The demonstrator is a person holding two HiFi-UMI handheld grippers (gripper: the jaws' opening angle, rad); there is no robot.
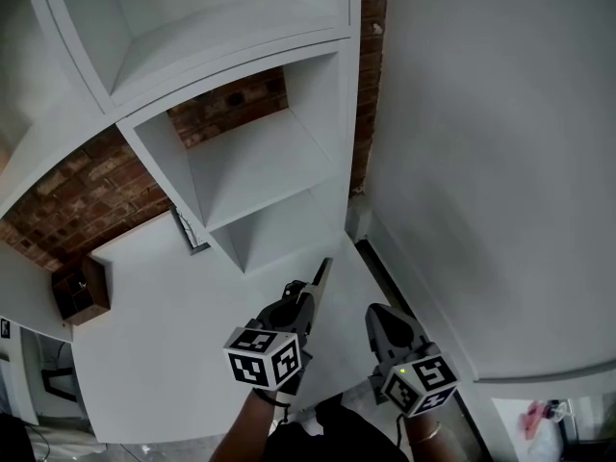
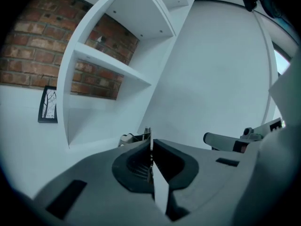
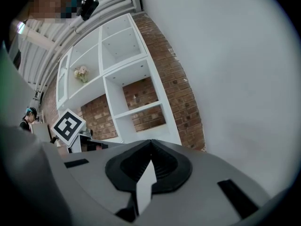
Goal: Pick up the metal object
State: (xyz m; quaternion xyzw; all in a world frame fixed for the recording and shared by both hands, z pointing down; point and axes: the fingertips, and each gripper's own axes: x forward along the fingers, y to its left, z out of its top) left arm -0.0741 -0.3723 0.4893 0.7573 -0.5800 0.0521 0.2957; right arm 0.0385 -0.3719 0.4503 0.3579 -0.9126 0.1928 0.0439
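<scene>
The left gripper [image 2: 150,147] is pressing its jaws together on the metal object [image 2: 149,136], a thin flat strip that is showing only edge-on in the left gripper view. It is poking out past the jaw tips toward twelve o'clock. In the head view the same strip [image 1: 324,275] is standing out of the left gripper [image 1: 310,295] toward one o'clock as a narrow dark sliver, with its held end hidden inside the jaws. A small pale thing at ten o'clock of the tips is too blurred to make out.

The right gripper [image 3: 150,146] is keeping its jaws fully closed, tip against tip, with nothing between them. In the head view it [image 1: 377,314] is hanging at three o'clock of the left one, near it but apart.

The bottom edge is cutting off both forearms below the marker cubes [image 1: 265,357].

A white shelf unit [image 1: 260,162] is filling the twelve o'clock area, with a brick wall [image 1: 87,200] behind it. A small framed picture [image 2: 48,104] is sitting at nine o'clock, its drawing too small to read.
</scene>
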